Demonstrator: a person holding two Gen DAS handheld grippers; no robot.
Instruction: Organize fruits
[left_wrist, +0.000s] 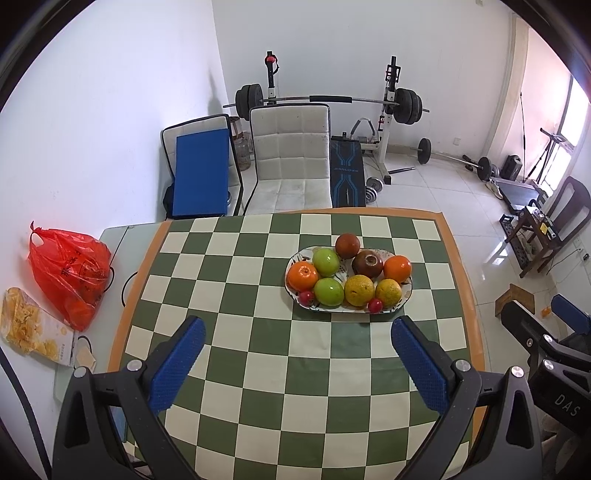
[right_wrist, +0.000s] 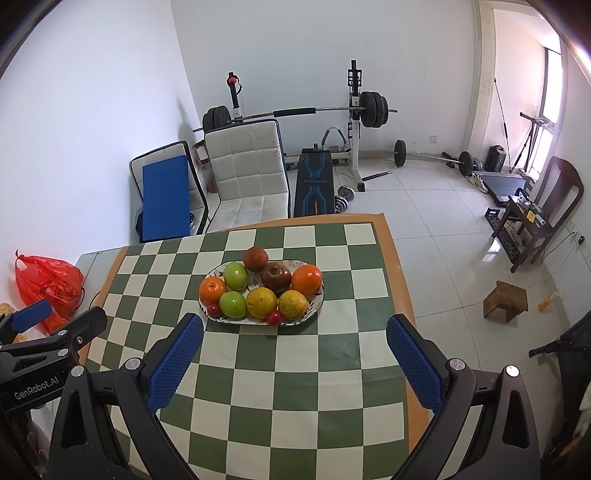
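Note:
An oval patterned plate (left_wrist: 405, 291) (right_wrist: 320, 295) on the green-and-white checkered cloth holds several fruits: two green apples (left_wrist: 326, 261) (right_wrist: 235, 276), two oranges (left_wrist: 302, 275) (right_wrist: 306, 279), two yellowish citrus (left_wrist: 359, 290) (right_wrist: 262, 302), two dark red fruits (left_wrist: 367, 263) (right_wrist: 275, 276) and two small red ones (left_wrist: 375, 305) (right_wrist: 274, 318). My left gripper (left_wrist: 298, 334) is open and empty, held above the cloth in front of the plate. My right gripper (right_wrist: 294, 334) is open and empty, also in front of the plate, to its right.
A red plastic bag (left_wrist: 70, 273) (right_wrist: 48, 284) and a packet of yellow snacks (left_wrist: 33, 325) lie on the table's left end. White chairs (left_wrist: 291, 158) stand behind the table. Weight bench and barbells (left_wrist: 369, 107) stand by the far wall. A wooden stool (right_wrist: 505, 301) is on the floor at right.

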